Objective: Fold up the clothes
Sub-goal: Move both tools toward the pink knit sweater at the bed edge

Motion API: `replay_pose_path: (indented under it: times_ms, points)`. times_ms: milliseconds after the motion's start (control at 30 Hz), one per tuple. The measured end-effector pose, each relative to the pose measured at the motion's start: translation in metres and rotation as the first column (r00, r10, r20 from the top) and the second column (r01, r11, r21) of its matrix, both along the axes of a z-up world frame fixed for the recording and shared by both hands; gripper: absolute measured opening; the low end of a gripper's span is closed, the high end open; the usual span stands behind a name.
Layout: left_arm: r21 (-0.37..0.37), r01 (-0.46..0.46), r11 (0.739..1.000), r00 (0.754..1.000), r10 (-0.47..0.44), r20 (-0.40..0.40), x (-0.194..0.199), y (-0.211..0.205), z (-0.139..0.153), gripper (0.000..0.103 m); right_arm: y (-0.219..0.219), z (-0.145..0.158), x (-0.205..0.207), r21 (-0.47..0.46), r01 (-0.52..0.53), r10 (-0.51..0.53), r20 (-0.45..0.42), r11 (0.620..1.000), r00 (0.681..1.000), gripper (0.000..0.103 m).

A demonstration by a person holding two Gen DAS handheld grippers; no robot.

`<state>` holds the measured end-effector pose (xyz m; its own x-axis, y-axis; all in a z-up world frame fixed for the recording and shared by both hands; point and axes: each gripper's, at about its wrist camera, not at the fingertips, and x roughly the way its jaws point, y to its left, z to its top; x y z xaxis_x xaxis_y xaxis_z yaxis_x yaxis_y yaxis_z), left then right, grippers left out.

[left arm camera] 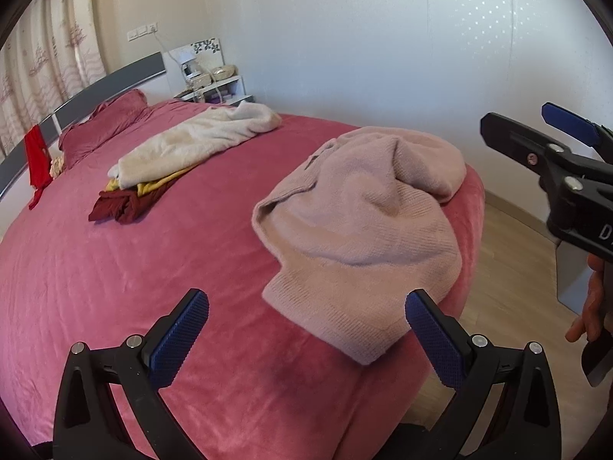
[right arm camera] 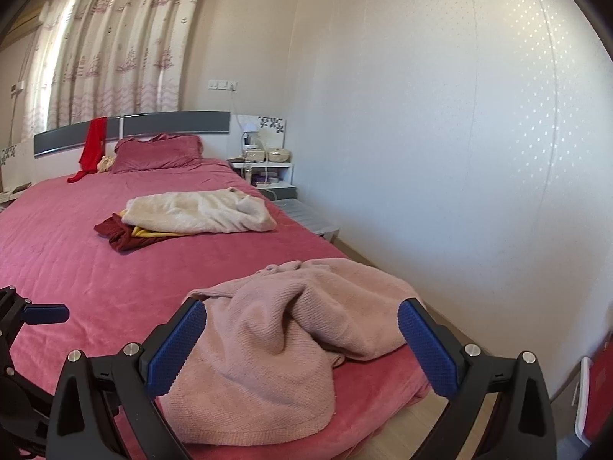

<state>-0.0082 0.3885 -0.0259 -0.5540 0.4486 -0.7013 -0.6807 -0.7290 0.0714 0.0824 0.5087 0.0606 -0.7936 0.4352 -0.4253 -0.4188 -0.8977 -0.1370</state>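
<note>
Both of our grippers hang above the foot of the bed [left arm camera: 115, 268], and neither is holding anything. Our left gripper [left arm camera: 306, 339] has its blue pads spread wide, with bare pink bedspread and the lower hem of the sweater showing between them. Our right gripper [right arm camera: 301, 347] is spread just as wide, and from its own camera the rumpled sweater fills the gap between the pads, though the pads do not touch the knit. In the left camera we also see the right gripper off to the side, out over the wooden floor [left arm camera: 509, 287] past the bed's edge.

We find the pink sweater [left arm camera: 360, 226] crumpled near the corner of the bed on the wall side, bunched into folds, one part draped toward the mattress edge. Farther up the bed lies a separate heap: a cream garment [right arm camera: 199, 211] on top of a yellow piece [right arm camera: 147, 233] and a dark red piece [right arm camera: 122, 238]. Well beyond that we see a pink pillow [right arm camera: 159, 151] against the grey headboard [right arm camera: 172, 124], with a red cloth [right arm camera: 92, 145] hanging over the headboard.
</note>
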Motion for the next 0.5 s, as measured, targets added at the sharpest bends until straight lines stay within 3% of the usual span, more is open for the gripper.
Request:
replay_pose_path:
  times_ms: [300, 500]
  points:
    - [0.062, 0.028, 0.998, 0.999, -0.03, 0.03, -0.001, 0.01, 0.001, 0.103, 0.007, -0.01, -0.003, 0.013, 0.034, -0.035, 0.066, 0.999, 0.997, 0.102]
    - [0.038, 0.027, 0.999, 0.999, -0.028, 0.03, -0.002, 0.01, -0.008, 0.103, 0.016, -0.015, -0.007, -0.023, 0.075, -0.072, 0.101, 0.997, 0.992, 0.102]
